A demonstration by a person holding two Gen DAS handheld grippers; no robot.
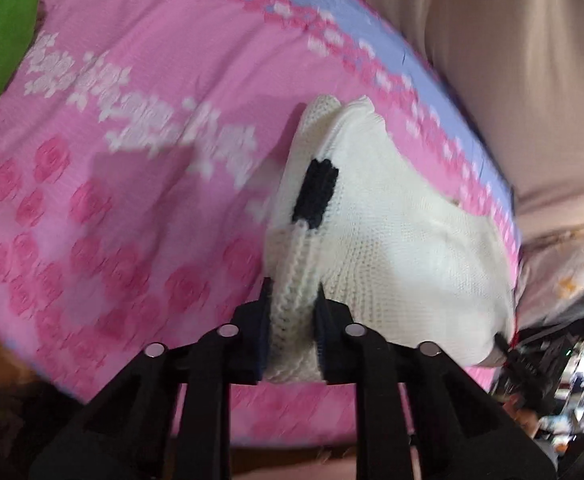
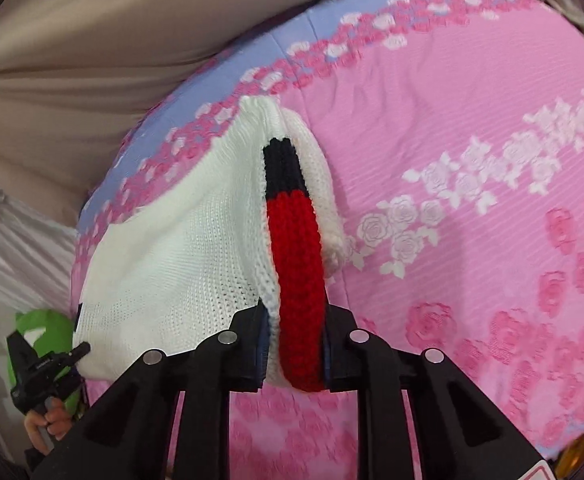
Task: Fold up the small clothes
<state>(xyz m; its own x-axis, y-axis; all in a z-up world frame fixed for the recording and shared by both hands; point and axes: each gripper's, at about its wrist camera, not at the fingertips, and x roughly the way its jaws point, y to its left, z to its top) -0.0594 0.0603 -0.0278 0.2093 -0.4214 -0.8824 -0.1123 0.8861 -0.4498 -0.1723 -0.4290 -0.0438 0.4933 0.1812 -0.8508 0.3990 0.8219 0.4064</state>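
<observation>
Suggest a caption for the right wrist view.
Right gripper pinching a white knitted garment by its red-and-navy trim above a pink floral bedspread.

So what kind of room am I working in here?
Probably a bedroom: the white knit garment, clamped by both grippers, hangs over a pink rose-patterned quilt with a blue border, like a bed, with beige cloth behind.

The knit garment hangs between left tongs and right tongs, above the bedspread.

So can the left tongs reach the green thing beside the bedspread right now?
Probably not yet: the left tongs are shut on the white sweater, so they would have to let go first. The green thing sits off at the bedspread's edge.
</observation>
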